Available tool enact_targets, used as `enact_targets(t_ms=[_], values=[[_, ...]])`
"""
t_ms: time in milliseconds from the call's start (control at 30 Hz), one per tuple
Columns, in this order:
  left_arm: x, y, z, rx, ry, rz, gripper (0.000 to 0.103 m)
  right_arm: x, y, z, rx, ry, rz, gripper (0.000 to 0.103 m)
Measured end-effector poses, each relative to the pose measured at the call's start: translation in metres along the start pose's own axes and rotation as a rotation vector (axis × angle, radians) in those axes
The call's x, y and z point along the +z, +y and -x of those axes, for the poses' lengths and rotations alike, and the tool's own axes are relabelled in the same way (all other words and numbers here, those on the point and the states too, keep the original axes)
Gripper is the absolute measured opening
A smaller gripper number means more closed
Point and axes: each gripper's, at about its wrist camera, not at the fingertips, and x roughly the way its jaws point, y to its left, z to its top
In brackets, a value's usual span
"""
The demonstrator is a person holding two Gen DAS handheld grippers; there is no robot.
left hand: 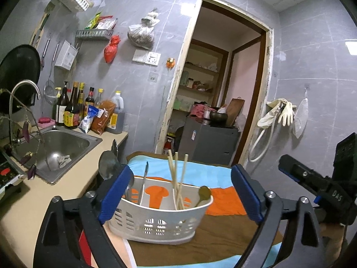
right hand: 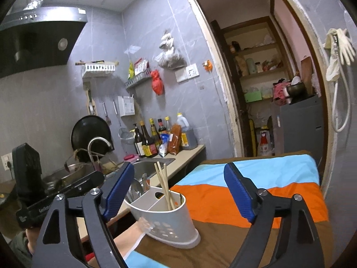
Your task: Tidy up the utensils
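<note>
Left hand-held gripper (left hand: 178,192) spread, right hand-held gripper (right hand: 178,192) spread, spoons partly hidden behind finger in white caddy (left hand: 160,221)

A utensil holder (left hand: 160,221) stands on a cloth (left hand: 223,241) spread over the desk, with chopsticks (left hand: 176,178), a spoon (left hand: 204,194) and a fork (left hand: 144,181) upright in it. To its left lies the sink (left hand: 67,147), bottles (left hand: 71,109) behind it; a doorway (left hand: 218,84) opens beyond.
</note>
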Motion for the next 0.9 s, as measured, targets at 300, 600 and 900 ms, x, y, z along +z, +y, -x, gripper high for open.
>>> enact_targets(t_ms=[300,600,900], values=[[-0.008,-0.028,0.034,0.032,-0.009,-0.052,0.098,-0.001,0.013,0.055,-0.072,-0.015,0.044,0.103],[-0.034,-0.038,0.052,0.07,0.041,-0.081,0.099,-0.022,0.022,0.092,-0.115,-0.003,0.037,0.103],[-0.071,-0.036,0.065,0.134,0.041,-0.104,0.099,-0.059,0.031,0.102,-0.232,-0.01,0.107,0.103]])
